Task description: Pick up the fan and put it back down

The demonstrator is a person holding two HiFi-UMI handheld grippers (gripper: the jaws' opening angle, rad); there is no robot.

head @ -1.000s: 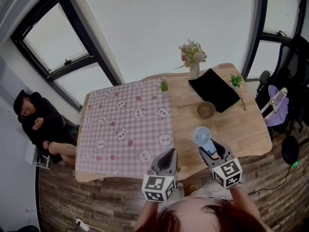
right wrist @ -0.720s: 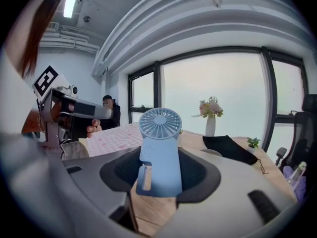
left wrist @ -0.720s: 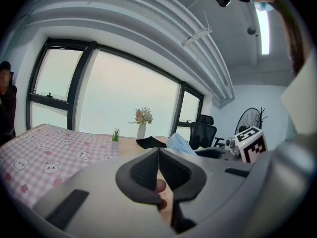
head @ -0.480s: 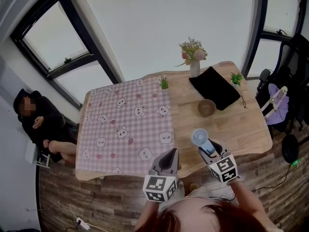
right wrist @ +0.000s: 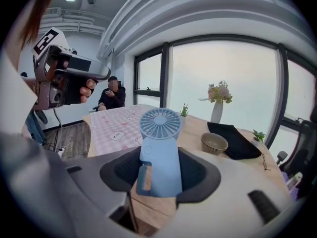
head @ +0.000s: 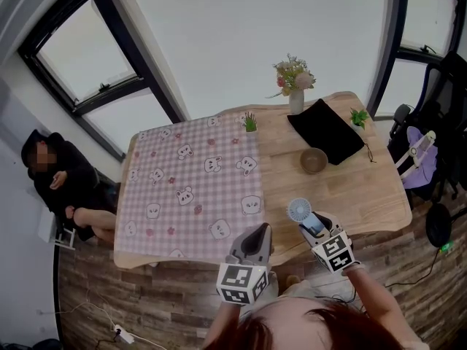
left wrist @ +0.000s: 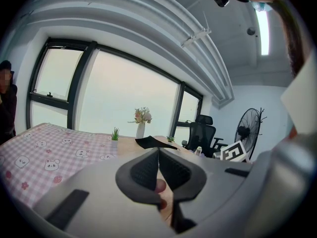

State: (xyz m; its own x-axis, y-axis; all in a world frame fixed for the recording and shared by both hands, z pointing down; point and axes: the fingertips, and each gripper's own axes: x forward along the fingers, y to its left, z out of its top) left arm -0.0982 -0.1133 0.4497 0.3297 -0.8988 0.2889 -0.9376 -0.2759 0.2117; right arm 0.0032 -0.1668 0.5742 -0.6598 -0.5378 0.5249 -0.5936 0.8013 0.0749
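My right gripper (head: 314,227) is shut on the handle of a small light-blue hand fan (head: 300,211), held upright over the near edge of the wooden table (head: 368,192). In the right gripper view the fan (right wrist: 159,155) stands between the dark pads (right wrist: 128,172), its round grille on top, and I cannot tell whether its foot touches the wood. My left gripper (head: 256,238) hangs beside it at the table's front edge, with its pads (left wrist: 147,166) pressed together on nothing.
A pink checked cloth (head: 191,187) covers the table's left half. A bowl (head: 314,160), a black pouch (head: 326,131), a flower vase (head: 295,93) and two small green plants (head: 250,122) stand farther back. A person (head: 62,184) sits at the left; an office chair (head: 427,144) is at the right.
My right gripper has sunk toward the table with the fan and rolled a little. The left gripper has stayed where it was.
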